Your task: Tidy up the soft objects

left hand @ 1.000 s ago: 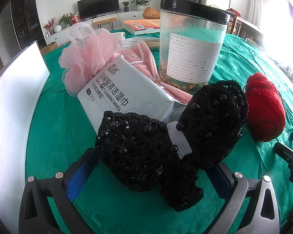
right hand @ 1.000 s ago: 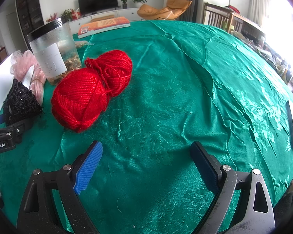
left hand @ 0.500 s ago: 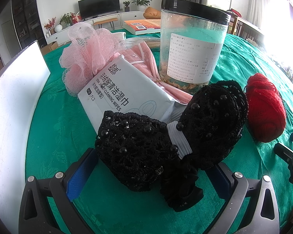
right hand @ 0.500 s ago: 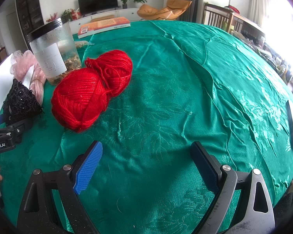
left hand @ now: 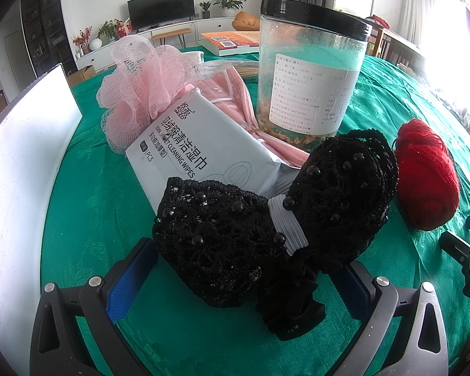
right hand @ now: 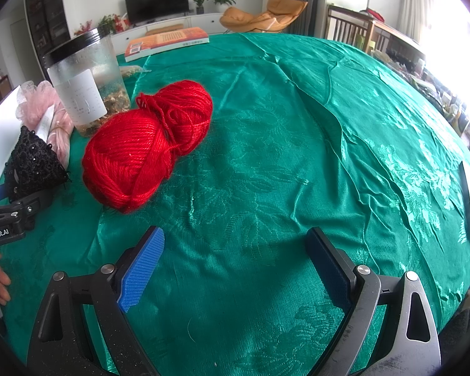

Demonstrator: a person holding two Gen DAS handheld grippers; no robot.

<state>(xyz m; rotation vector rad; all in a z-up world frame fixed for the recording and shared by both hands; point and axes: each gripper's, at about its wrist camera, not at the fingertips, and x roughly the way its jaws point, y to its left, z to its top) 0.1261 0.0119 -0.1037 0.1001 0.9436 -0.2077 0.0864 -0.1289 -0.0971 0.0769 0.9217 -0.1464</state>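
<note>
A black beaded lace hair bow [left hand: 266,216] with a white band lies on the green tablecloth, between the wide-apart fingers of my left gripper [left hand: 241,279], which is open around it. The bow leans on a white pack of cleaning wipes [left hand: 191,150]. Behind the pack sit a pink mesh bath sponge [left hand: 141,87] and a folded pink cloth [left hand: 235,94]. A red ball of yarn [right hand: 147,144] lies to the right of the bow, ahead and left of my right gripper [right hand: 235,260]. That gripper is open over bare cloth with nothing between its fingers.
A tall clear jar [left hand: 310,75] with a black lid stands behind the bow. A white panel [left hand: 22,156] rises along the left side. A book [right hand: 166,44] lies at the far edge. The green tablecloth [right hand: 329,141] spreads wrinkled to the right.
Neither gripper nor any object has visibly moved. A hand now shows a little more at the left edge of the right wrist view.
</note>
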